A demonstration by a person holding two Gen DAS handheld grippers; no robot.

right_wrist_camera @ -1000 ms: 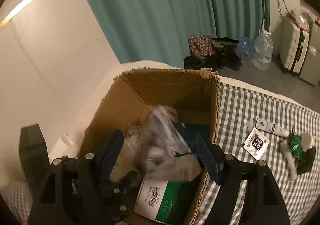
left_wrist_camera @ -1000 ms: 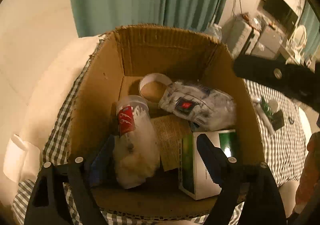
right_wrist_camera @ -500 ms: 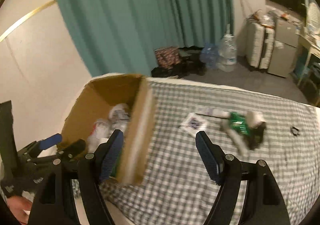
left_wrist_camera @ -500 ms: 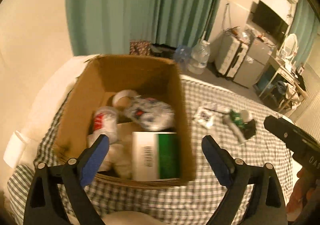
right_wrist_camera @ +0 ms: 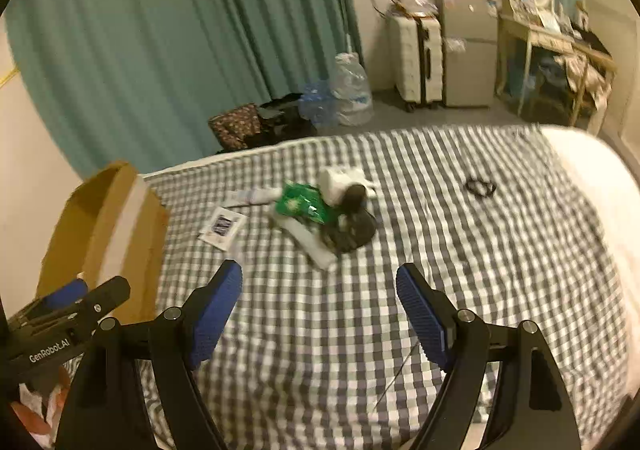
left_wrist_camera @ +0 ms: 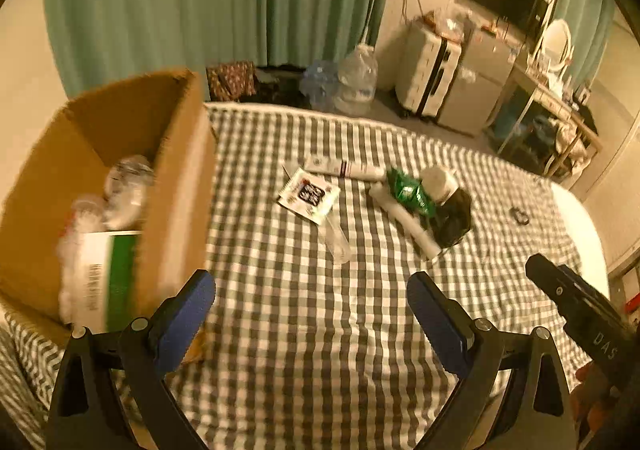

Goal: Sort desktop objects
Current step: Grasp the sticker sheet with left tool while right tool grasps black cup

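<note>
A cardboard box stands at the left on the checked cloth and holds a green and white carton and crumpled plastic. Loose items lie mid-cloth: a white sachet, a white tube, a green packet, a white roll and a black item. My left gripper is open and empty, above the cloth right of the box. My right gripper is open and empty, short of the green packet and sachet. The box is at its left.
A small black ring lies on the cloth at the right. Beyond the cloth's far edge are teal curtains, water bottles, a white suitcase and a cluttered desk.
Both grippers pulled back from over the box and swung right toward the loose items. The crumpled plastic the right gripper held over the box is gone from it.
</note>
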